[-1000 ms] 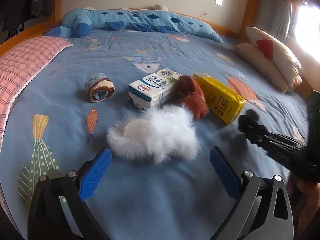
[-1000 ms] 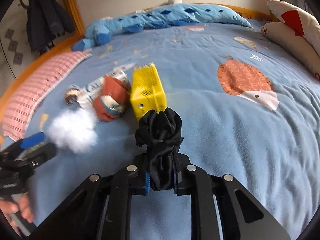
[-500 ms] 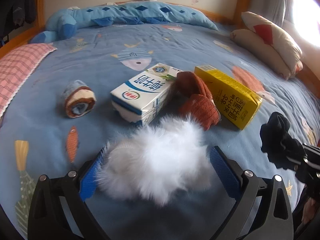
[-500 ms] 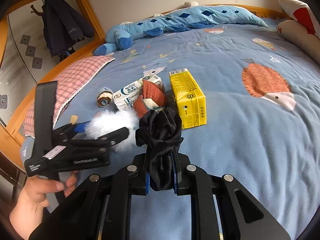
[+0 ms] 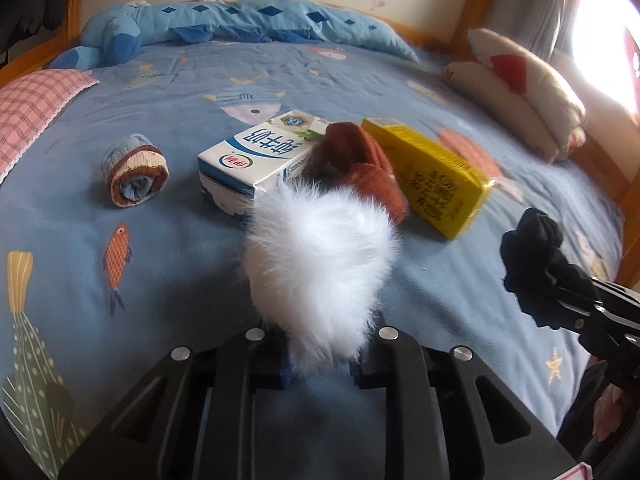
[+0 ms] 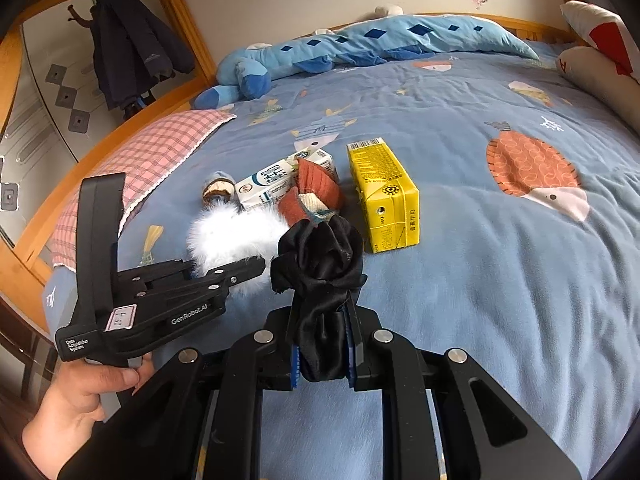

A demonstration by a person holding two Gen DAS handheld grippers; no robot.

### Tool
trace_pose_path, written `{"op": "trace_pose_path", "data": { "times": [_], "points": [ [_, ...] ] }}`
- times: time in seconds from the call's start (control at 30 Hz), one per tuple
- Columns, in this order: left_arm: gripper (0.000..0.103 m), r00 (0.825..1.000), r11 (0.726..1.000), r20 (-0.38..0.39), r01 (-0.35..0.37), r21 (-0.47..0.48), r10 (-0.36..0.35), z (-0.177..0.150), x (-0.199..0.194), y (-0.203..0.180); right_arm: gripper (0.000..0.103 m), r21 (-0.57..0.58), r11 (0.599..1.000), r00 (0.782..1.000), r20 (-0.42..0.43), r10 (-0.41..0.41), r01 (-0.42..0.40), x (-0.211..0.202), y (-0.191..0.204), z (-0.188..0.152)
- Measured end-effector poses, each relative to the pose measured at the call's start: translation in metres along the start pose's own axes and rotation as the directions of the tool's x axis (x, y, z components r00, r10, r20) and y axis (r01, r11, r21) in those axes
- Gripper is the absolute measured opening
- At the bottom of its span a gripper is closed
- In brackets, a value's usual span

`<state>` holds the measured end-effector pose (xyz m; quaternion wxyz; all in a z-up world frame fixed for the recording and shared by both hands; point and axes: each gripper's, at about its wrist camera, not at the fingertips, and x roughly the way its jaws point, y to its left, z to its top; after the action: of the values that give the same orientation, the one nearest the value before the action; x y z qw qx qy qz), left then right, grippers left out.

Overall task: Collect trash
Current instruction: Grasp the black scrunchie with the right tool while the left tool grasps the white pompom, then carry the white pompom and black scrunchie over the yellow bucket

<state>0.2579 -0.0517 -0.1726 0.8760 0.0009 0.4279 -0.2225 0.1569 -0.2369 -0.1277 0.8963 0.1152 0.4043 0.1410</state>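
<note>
The left gripper [image 5: 320,360] has just closed its jaws on the white puff [image 5: 320,264], which sits between them, its long axis running away toward the milk carton [image 5: 256,160]. The right gripper [image 6: 322,356] is clamped on a black cloth [image 6: 320,264]. The yellow carton [image 6: 382,192] lies just right of the milk carton, long axis pointing toward the headboard, nearer the right hand.
</note>
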Motion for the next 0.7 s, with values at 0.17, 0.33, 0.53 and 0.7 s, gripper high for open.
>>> {"op": "trace_pose_path", "data": {
  "times": [0.17, 0.33, 0.53, 0.7],
  "points": [
    [0.021, 0.998, 0.998, 0.039, 0.041, -0.047, -0.039, -0.008, -0.024, 0.003, 0.016, -0.016, 1.0, 1.0, 0.009, 0.004, -0.004, -0.013, 0.006, -0.004],
    [0.021, 0.996, 0.998, 0.077, 0.052, -0.031, -0.049, -0.018, -0.059, -0.008, 0.016, -0.026, 1.0, 1.0, 0.027, 0.014, -0.013, -0.035, 0.01, -0.012],
    [0.021, 0.989, 0.996, 0.119, 0.086, 0.011, -0.087, -0.027, -0.096, -0.032, 0.016, -0.038, 0.999, 0.998, 0.063, 0.014, -0.012, -0.073, 0.012, -0.027],
    [0.021, 0.983, 0.988, 0.107, 0.142, 0.063, -0.148, -0.038, -0.107, -0.063, 0.016, -0.029, 1.0, 0.996, 0.094, -0.005, 0.008, -0.105, 0.007, -0.041]
  ]
}}
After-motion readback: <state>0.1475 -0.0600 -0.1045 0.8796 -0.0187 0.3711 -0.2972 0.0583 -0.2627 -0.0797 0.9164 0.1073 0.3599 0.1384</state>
